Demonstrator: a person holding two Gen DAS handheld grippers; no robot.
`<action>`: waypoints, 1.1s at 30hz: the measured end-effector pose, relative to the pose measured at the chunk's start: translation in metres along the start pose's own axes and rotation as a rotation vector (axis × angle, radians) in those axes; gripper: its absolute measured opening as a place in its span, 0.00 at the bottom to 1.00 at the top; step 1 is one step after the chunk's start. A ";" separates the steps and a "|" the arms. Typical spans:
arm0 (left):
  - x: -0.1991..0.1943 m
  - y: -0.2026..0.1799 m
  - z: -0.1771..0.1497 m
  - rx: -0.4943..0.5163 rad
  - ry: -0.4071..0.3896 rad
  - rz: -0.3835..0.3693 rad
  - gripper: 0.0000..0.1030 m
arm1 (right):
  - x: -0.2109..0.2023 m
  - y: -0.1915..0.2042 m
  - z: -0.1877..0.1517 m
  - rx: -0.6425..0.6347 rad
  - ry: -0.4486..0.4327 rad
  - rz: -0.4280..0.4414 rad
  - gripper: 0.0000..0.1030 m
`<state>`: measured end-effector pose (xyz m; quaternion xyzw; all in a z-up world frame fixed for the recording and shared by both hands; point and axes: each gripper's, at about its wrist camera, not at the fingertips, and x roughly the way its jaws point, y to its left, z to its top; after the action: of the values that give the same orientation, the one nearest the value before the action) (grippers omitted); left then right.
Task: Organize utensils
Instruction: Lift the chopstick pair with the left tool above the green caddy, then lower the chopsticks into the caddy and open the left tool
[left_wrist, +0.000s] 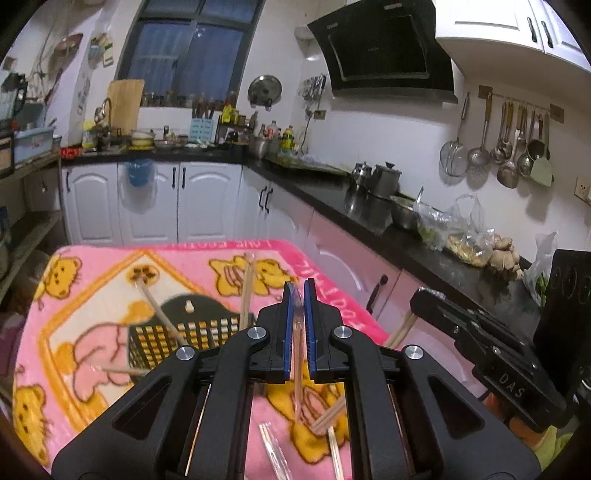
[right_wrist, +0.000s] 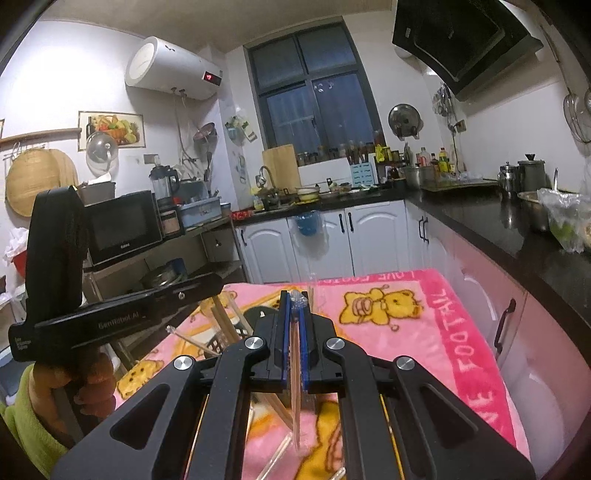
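Chopsticks (left_wrist: 298, 354) in clear plastic sleeves sit clamped in both black tongs (left_wrist: 299, 295).

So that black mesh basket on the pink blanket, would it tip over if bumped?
Probably. The black mesh basket looks light and holds chopsticks that lean well past its rim, making it top-heavy. The soft pink blanket beneath likely gives unsteady footing, though it might resist sliding.

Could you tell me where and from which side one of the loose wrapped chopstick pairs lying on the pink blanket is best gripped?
Grip the wrapped chopsticks mid-length, coming straight down, fingers spanning their narrow width. They lie flat on the soft pink blanket, so a side approach would probably snag the fabric.
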<state>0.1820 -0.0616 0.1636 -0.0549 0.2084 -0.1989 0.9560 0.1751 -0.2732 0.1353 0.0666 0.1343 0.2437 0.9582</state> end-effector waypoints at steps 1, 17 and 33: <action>-0.001 0.001 0.004 0.002 -0.010 0.004 0.03 | 0.000 0.001 0.003 -0.002 -0.006 0.001 0.05; -0.024 0.024 0.058 0.022 -0.153 0.096 0.03 | 0.025 0.022 0.049 -0.050 -0.079 0.031 0.05; -0.012 0.061 0.056 -0.002 -0.201 0.209 0.03 | 0.081 0.033 0.073 -0.069 -0.134 0.030 0.05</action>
<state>0.2175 -0.0002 0.2073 -0.0534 0.1161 -0.0913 0.9876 0.2496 -0.2094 0.1935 0.0515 0.0601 0.2574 0.9631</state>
